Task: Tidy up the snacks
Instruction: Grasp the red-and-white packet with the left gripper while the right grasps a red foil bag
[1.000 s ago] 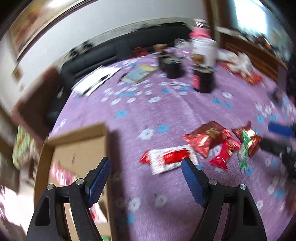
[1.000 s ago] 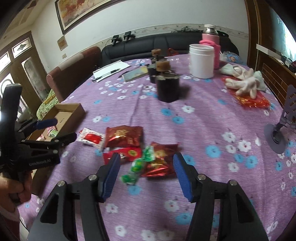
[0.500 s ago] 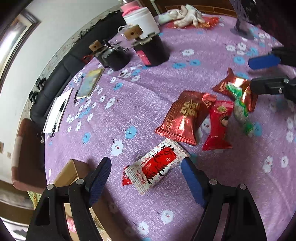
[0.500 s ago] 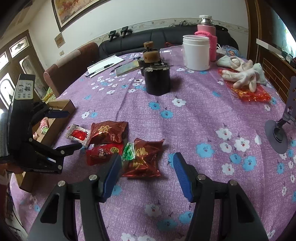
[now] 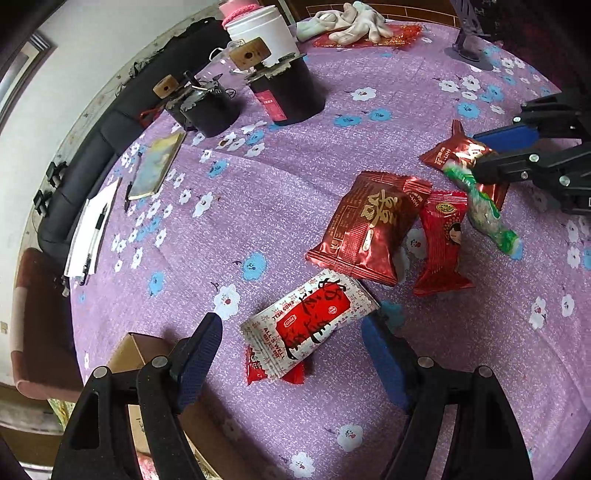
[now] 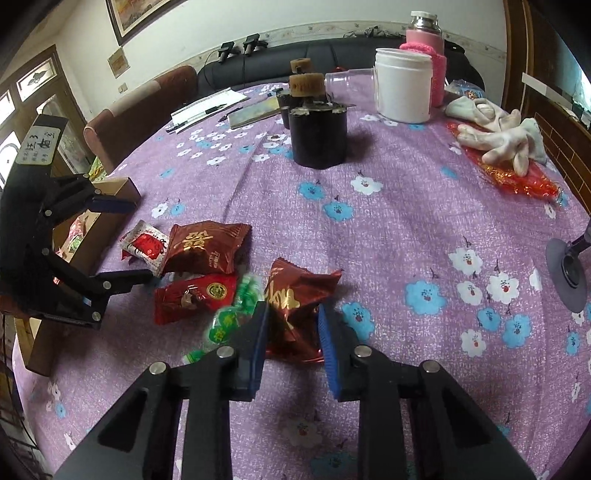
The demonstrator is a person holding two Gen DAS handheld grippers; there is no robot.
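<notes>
Left wrist view
- left gripper (image 5: 291, 343): jaws spread wide, hung over the white-and-red snack packet (image 5: 308, 328); packet lay between the blue pads, neither pad touching it.
- dark red foil snack bag (image 5: 369, 229): flat on the purple floral tablecloth (image 5: 280, 206), just beyond the white-and-red packet.
- small bright red packet (image 5: 441, 243): beside the dark red bag, touching it.
- green candy wrapper (image 5: 484, 210): lay partly over a crumpled red foil bag (image 5: 450, 151) at the right gripper (image 5: 487, 155).
- cardboard box (image 5: 144, 354): at the table's edge, lower left, behind the left finger.
- far side: two black canisters (image 5: 288, 92), white tub (image 5: 264, 31), white gloves (image 5: 351, 26).

Right wrist view
- right gripper (image 6: 291, 325): jaws were closing, crumpled red foil bag (image 6: 299, 299) between them, both pads on its sides, foil buckled.
- green candy wrapper (image 6: 232, 310): blurred, against the outside of the left finger, not in the grip.
- small bright red packet (image 6: 195, 295): left of the wrapper, on the cloth.
- dark red foil snack bag (image 6: 207, 247): behind it, overlapping the white-and-red snack packet (image 6: 146, 247).
- left gripper (image 6: 122, 240): at far left, fingers either side of the white-and-red packet.
- cardboard box (image 6: 99, 221): behind the left gripper, snacks visible inside.
</notes>
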